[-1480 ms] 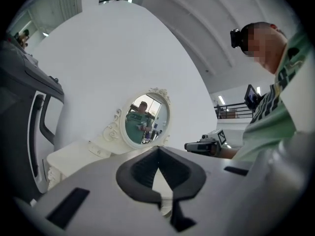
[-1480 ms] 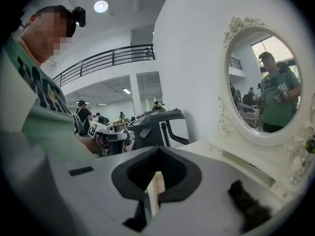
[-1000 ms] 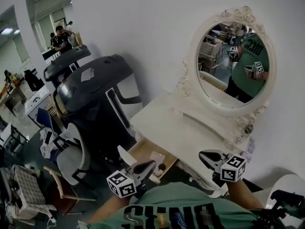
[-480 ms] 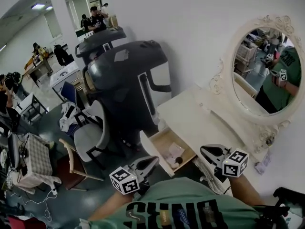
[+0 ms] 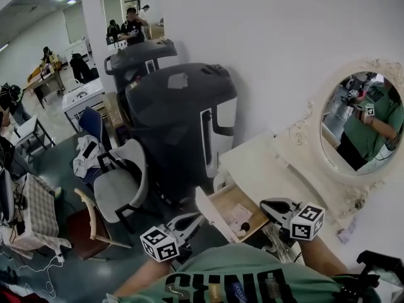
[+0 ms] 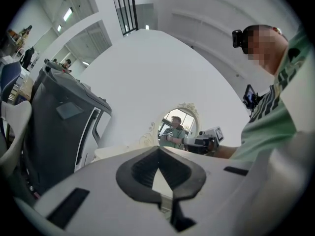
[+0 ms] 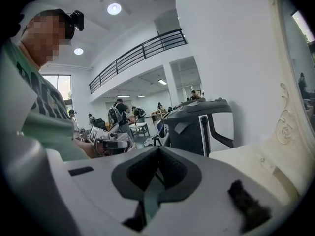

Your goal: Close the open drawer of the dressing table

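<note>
The cream dressing table (image 5: 265, 169) stands against the wall at the right, under its oval mirror (image 5: 360, 122). Its drawer (image 5: 211, 214) is pulled out toward me, showing a wooden inside with a paper and a small dark item. My left gripper (image 5: 192, 221) hovers just left of the drawer front, shut and holding nothing. My right gripper (image 5: 270, 207) hangs over the table's front edge, right of the drawer, also shut and holding nothing. The left gripper view has its closed jaws (image 6: 158, 151) pointing level at the mirror (image 6: 178, 127). The right gripper view has its closed jaws (image 7: 158, 150) beside the table top (image 7: 256, 156).
A large dark grey machine (image 5: 180, 118) stands close to the table's left end. A grey swivel chair (image 5: 120, 188) and a wooden chair (image 5: 95, 223) sit on the floor left of the drawer. People (image 5: 129, 24) stand far back in the room.
The head view has swung left, so table and mirror sit further right in the picture. Both grippers moved sideways with me and stay shut. The drawer is still pulled out.
</note>
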The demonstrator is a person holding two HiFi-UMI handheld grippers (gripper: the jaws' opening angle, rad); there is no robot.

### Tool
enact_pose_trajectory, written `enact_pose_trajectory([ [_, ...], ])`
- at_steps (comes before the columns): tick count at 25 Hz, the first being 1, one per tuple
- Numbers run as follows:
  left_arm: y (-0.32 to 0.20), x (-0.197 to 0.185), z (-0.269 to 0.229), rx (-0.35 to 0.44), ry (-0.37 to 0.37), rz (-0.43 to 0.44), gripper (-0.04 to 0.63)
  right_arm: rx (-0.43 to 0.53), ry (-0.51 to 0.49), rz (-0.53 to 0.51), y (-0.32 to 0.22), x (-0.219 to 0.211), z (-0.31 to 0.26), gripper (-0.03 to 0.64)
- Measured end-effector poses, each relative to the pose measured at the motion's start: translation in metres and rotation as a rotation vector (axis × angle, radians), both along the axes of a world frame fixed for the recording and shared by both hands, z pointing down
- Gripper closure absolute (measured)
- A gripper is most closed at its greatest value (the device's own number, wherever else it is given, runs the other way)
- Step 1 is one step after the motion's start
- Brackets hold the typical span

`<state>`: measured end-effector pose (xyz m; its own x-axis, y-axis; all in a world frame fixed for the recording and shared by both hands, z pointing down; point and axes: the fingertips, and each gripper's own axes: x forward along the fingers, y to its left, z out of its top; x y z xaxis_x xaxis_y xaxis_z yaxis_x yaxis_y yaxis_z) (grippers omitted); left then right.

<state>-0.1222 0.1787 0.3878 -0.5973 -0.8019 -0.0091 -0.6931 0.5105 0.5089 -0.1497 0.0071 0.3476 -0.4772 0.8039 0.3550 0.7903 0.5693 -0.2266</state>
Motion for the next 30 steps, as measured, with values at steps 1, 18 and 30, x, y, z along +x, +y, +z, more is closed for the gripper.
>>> enact_pose_trajectory([
  [1,0.007,-0.003,0.003,0.0,0.005,-0.001,0.586,0.008,0.002,-0.009,0.009,-0.002,0.001,0.606],
  [18,-0.009,-0.021,0.045,-0.066,0.129,-0.269,0.586,0.018,-0.034,-0.32,0.003,-0.061,0.014,0.606],
  [30,-0.062,-0.026,0.121,-0.255,0.319,-0.408,0.586,-0.11,0.025,-0.394,-0.045,-0.099,0.056,0.606],
])
